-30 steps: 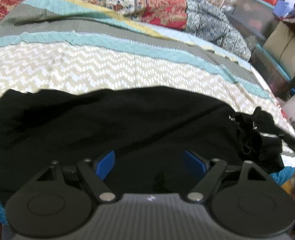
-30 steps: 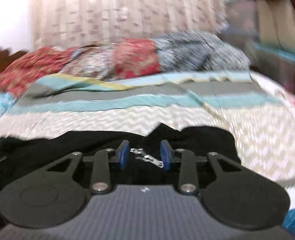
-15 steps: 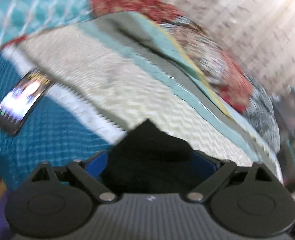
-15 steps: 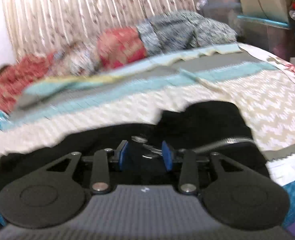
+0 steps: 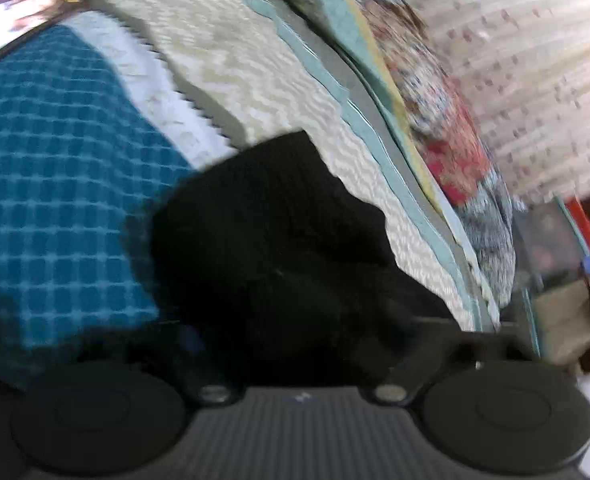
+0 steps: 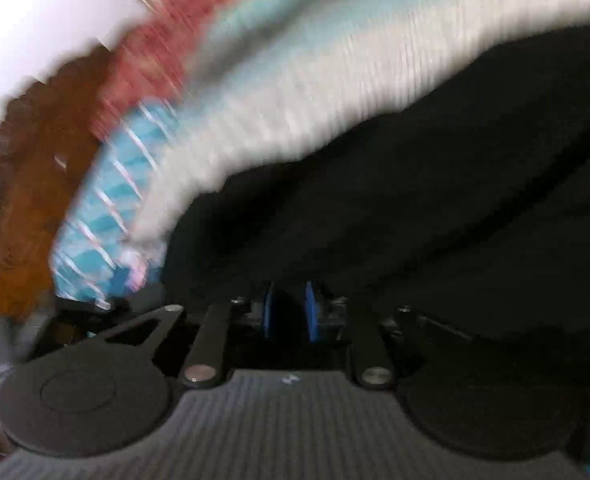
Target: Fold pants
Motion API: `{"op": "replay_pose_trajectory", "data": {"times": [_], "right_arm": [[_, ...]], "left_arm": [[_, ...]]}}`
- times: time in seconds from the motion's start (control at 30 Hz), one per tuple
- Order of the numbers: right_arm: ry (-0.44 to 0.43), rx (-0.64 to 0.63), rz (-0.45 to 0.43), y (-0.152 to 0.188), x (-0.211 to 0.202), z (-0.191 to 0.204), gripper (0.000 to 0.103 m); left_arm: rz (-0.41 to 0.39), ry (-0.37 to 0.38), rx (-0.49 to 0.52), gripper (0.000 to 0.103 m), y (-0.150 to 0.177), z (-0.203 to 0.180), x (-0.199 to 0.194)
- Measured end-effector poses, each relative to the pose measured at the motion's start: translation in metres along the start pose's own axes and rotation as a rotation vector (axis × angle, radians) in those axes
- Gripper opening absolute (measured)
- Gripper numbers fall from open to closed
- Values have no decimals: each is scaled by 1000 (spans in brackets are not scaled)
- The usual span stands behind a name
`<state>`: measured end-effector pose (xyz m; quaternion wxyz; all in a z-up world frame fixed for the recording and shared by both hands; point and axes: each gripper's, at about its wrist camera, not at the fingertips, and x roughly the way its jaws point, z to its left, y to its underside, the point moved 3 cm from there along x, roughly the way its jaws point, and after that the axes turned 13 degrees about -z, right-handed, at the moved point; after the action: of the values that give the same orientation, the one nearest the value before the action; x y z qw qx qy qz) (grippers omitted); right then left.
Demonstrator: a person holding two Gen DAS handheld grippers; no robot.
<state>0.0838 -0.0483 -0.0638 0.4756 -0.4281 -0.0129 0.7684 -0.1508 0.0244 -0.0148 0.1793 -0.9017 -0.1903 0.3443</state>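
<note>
I swung my left gripper (image 5: pixel 291 340) off the spread-out black fabric pants (image 5: pixel 279 240) toward their end by the teal checked bedcover (image 5: pixel 55 184); its jaws opened wide, then had just been closing with black cloth between them. My right gripper (image 6: pixel 289 312) dropped low over the pants (image 6: pixel 435 200), its blue pads (image 6: pixel 270 312) closing from part-open to nearly together on dark cloth.
</note>
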Motion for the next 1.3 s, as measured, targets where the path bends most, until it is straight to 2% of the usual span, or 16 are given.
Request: {"op": "replay_pose_trajectory", "data": {"times": [0.03,0.07,0.33,0.57,0.7,0.77,0.87,0.97,1.03,1.1,1.13,1.17,1.2,1.23,1.27,1.3], "right_arm": [[17,-8,-24,4,11,-1,4],[12,5,-39,2,14,-2,3],[-55,186,-30,-8,0,-13,12],[4,214,-329,-28,-89,-47,14],[112,226,-482,-30,-138,-75,15],[172,210,-535,-26,-156,-83,18],[206,203,-581,-21,-166,-87,25],[184,184,-586,-22,-163,-83,48],[149,160,-578,-25,-161,-81,58],[136,145,-561,-22,-164,-88,82],[140,142,-543,-22,-164,-94,83],[148,144,-519,-20,-164,-98,82],[153,145,-494,-19,-159,-101,70],[154,147,-470,-17,-154,-103,52],[138,161,-450,-16,-149,-103,23],[143,163,-456,-15,-153,-100,23]], "left_arm": [[1,-3,11,19,0,-3,3],[-4,21,11,16,-1,-5,3],[-87,120,371,14,8,-93,-7],[-60,222,795,14,65,-184,12],[45,248,1035,25,125,-221,39],[115,238,1105,42,154,-228,50],[160,284,1155,58,175,-228,42],[140,330,1180,72,170,-221,20],[117,338,1132,77,154,-212,6],[111,335,1024,77,128,-200,-1],[103,326,961,77,115,-194,-4],[92,306,879,77,99,-186,-7],[83,281,816,77,87,-180,-7],[72,253,757,77,75,-174,-6],[59,231,708,76,64,-168,-4],[49,211,679,74,56,-165,-1]]}}
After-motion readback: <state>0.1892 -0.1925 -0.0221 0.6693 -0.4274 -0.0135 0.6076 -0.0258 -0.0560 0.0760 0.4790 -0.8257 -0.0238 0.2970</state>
